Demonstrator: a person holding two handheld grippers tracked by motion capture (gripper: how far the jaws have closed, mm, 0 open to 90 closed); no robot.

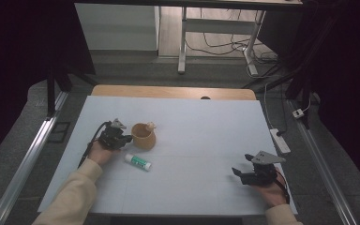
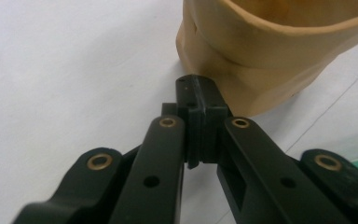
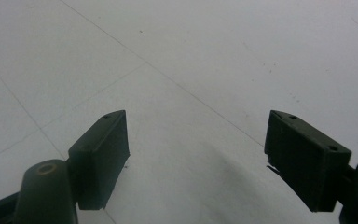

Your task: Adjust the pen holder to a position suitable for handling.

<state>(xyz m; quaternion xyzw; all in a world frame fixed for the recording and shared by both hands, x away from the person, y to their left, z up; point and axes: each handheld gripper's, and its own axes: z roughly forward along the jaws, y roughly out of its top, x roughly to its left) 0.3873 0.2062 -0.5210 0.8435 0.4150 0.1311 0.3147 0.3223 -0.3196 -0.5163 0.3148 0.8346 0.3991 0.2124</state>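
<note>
Left claw [image 2: 199, 100] has its jaws pressed together on nothing, tips right against the near wall of the tan cup [image 2: 265, 56], with a white tube [image 1: 138, 162] lying on the sheet just beside that hand. Push on like this and the cup could skid or tip! Right claw [image 3: 196, 156], well away, sits with jaws apart over bare white sheet [image 3: 177, 60]; its own view settles that gap, while the high view places both hands.

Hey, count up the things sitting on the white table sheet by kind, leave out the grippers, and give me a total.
Tan cup: 1
White tube with green label: 1
Total: 2
</note>
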